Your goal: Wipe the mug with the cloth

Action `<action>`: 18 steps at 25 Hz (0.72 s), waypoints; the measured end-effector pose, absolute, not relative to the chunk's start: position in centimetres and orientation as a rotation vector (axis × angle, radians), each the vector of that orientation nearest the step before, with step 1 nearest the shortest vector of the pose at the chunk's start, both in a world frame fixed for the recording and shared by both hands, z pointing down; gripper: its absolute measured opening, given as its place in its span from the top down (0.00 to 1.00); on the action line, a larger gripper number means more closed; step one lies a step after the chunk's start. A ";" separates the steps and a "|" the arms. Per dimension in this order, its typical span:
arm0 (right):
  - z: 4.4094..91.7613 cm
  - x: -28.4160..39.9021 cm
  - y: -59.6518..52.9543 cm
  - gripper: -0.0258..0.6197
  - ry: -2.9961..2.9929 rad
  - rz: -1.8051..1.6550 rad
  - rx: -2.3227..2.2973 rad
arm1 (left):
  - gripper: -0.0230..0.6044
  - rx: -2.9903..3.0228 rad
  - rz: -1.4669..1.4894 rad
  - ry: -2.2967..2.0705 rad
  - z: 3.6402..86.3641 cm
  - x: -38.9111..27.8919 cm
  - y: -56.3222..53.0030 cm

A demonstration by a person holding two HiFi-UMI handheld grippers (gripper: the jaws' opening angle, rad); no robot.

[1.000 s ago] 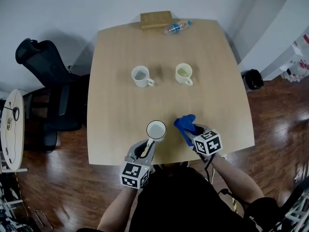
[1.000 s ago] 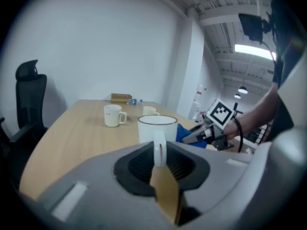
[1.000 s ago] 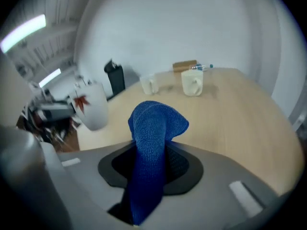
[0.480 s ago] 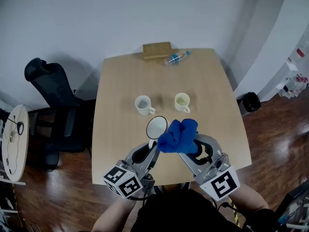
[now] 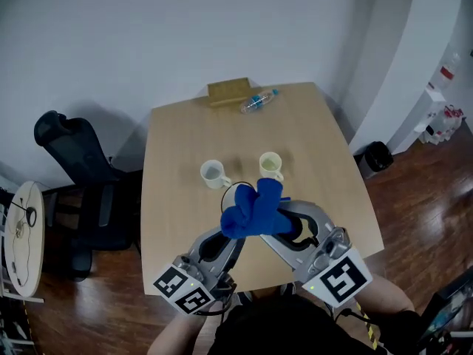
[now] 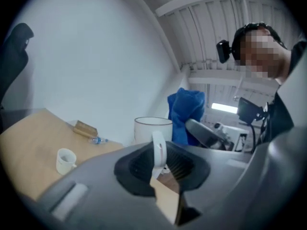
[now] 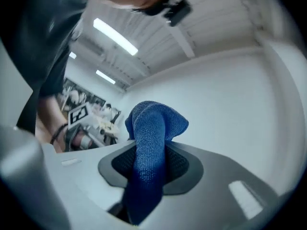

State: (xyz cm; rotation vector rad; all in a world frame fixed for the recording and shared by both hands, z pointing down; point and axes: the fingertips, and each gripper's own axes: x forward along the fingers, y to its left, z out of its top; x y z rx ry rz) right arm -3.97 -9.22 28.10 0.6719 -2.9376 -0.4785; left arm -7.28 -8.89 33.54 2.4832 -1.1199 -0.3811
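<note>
Aloft: left gripper point(image 6: 159, 151) grips mug point(image 6: 152, 130) handle; right gripper point(image 7: 150, 163) grips cloth point(image 7: 154, 126), apparently touching mug.

head view: cloth point(image 5: 253, 211) hides nearly all of mug point(image 6: 152, 128); bottle point(image 5: 258, 99) label unreadable.

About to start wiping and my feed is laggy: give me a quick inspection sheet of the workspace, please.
surface: light wooden table.
job's things: mug lifted off the table, blue cloth at its rim, contact unclear.
clutter: two spare mugs mid-table, bottle and wooden block at far edge.
grippers: left gripper shut on mug's handle; right gripper shut on cloth.
cables: nothing seen on the table.
surroundings: black chair left, dark bin right, wooden floor.
</note>
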 end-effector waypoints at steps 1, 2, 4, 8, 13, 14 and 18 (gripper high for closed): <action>27.4 -3.1 -10.1 0.77 -3.029 -0.240 0.667 | 0.87 2.512 -0.392 -1.073 33.2 -7.1 -8.2; 26.9 -2.3 -10.9 0.77 -3.109 -0.016 0.612 | 0.87 2.542 -0.404 -1.015 32.7 -6.9 -7.3; 26.5 -1.2 -11.8 0.77 -3.228 0.378 0.339 | 0.87 2.597 -0.439 -0.881 31.4 -6.2 -5.4; 26.1 0.2 -11.6 0.77 -3.260 1.131 -0.252 | 0.87 2.635 -0.546 -0.558 28.2 -4.6 -1.8; 26.2 -0.2 -8.8 0.77 -3.100 1.651 -0.897 | 0.87 2.614 -0.671 -0.239 26.3 -3.2 2.0; 26.4 -0.5 -8.1 0.77 -3.053 1.713 -0.980 | 0.87 2.620 -0.687 -0.198 26.2 -3.0 2.6; 26.7 -1.7 -5.2 0.77 -2.874 1.938 -1.251 | 0.87 2.626 -0.730 -0.091 25.4 -2.2 4.4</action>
